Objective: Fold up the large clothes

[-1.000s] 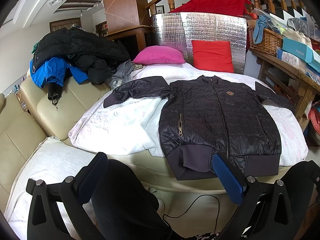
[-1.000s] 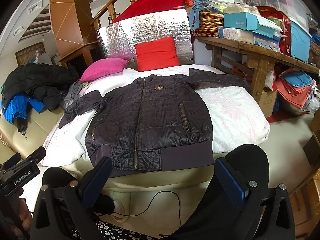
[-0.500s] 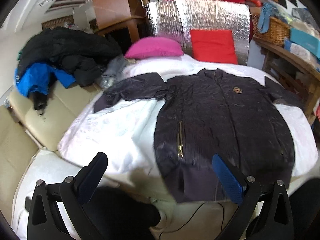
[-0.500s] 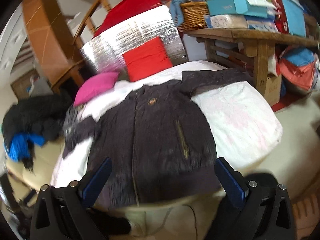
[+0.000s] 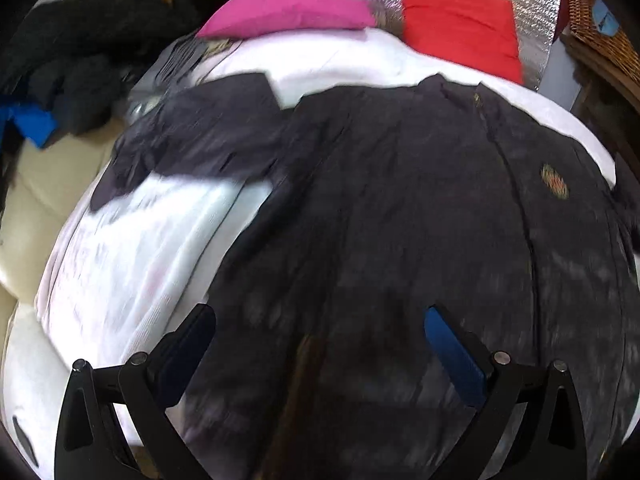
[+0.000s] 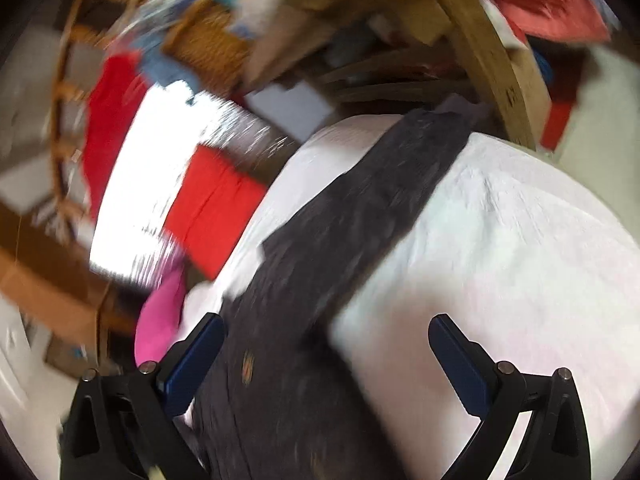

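A dark quilted jacket (image 5: 400,220) lies flat, front up, on a white quilt (image 5: 132,256), sleeves spread out. My left gripper (image 5: 316,320) is open and empty, hovering over the jacket's lower left front. In the right wrist view, tilted and blurred, the jacket's right sleeve (image 6: 384,184) stretches away across the quilt (image 6: 512,248). My right gripper (image 6: 324,328) is open and empty, above the jacket near the sleeve's shoulder end.
A pink pillow (image 5: 288,10) and a red pillow (image 5: 460,26) lie at the far end against a silver foil panel. A pile of dark and blue clothes (image 5: 60,60) sits on the beige sofa at left. A wooden table (image 6: 480,40) stands beyond the sleeve.
Both grippers have moved forward from in front of the quilt to over the jacket. The right gripper has swung toward the right sleeve and rolled. Both stay open.
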